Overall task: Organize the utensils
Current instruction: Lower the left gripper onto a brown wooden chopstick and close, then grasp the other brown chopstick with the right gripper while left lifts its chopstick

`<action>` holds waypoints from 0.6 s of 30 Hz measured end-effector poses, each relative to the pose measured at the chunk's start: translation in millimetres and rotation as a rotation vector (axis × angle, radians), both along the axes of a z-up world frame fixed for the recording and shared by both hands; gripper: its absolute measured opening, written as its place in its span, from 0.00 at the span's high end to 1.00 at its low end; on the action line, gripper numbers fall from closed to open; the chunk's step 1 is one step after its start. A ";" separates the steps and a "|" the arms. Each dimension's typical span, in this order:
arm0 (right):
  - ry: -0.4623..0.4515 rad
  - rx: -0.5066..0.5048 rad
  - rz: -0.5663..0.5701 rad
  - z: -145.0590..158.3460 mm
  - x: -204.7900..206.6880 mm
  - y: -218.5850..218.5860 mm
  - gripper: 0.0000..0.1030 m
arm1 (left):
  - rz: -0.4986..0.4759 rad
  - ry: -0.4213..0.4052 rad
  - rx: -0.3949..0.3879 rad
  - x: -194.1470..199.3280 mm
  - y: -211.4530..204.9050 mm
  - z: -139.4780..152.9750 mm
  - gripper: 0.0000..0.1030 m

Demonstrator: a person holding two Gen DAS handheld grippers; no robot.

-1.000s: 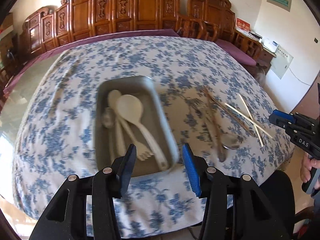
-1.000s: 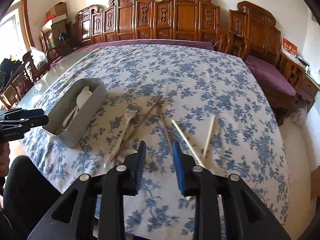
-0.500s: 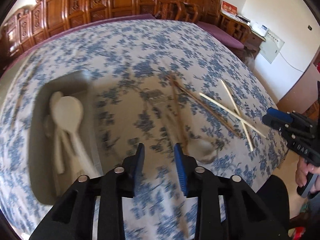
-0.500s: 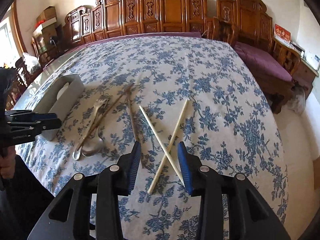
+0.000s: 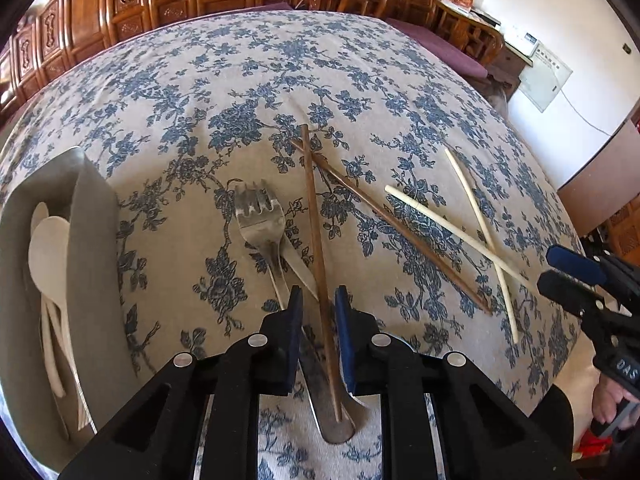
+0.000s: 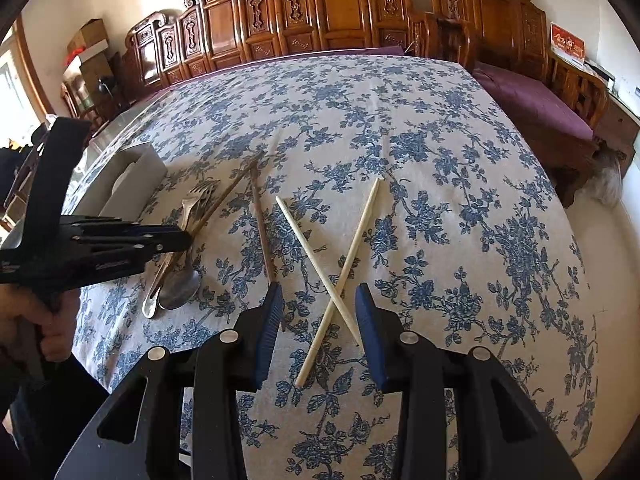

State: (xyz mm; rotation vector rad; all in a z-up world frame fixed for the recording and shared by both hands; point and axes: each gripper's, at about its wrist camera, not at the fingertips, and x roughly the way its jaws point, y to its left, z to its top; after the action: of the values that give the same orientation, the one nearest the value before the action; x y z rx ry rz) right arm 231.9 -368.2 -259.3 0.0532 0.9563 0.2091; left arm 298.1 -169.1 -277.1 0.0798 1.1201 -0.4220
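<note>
The sorting looks partly done: the grey tray [image 5: 94, 240] already holds pale utensils, a broad spoon [image 5: 50, 252] plus what may be two or three more handles, though the tray's wall hides too much to count them surely. Everything else lies loose on the floral tablecloth [image 5: 280, 80], all to the right of the tray. Nearest it are one metal fork [image 5: 262, 216] and one metal spoon [image 6: 180, 284], then two dark chopsticks [image 5: 316, 232] crossed at their far ends, and farthest from the tray two pale chopsticks [image 6: 340, 264] crossed in an X. That leaves six pieces still to move. The left gripper [image 5: 318, 300] has just been closing, its fingers narrowly apart around one dark chopstick and the metal handles, not visibly pinching. The right gripper [image 6: 318, 300] hangs over the pale pair, fingers apart, touching nothing.
</note>
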 end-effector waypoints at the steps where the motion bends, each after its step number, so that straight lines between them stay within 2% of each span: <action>1: 0.000 -0.001 0.002 -0.1 0.5 0.6 0.61 | 0.000 0.002 0.004 1.5 -1.0 -1.2 0.87; 5: 0.002 0.003 0.010 -0.9 0.3 2.5 0.61 | 0.008 0.011 0.005 6.0 -5.2 -3.9 0.90; 7: 0.005 0.008 0.009 -1.4 0.5 3.8 0.61 | 0.009 0.003 0.012 6.3 -6.5 -2.9 0.96; 13: 0.004 -0.006 0.022 -2.7 -0.2 11.5 0.61 | 0.002 -0.014 0.007 -1.7 -1.4 4.3 0.96; 18: 0.009 -0.013 0.042 -8.6 3.7 22.7 0.61 | 0.008 -0.060 -0.024 -18.9 9.6 22.9 0.96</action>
State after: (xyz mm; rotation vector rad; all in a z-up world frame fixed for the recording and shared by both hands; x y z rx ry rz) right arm 235.6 -345.5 -267.9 0.0221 0.9680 0.2410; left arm 279.2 -159.6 -254.2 0.0670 1.0564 -0.4235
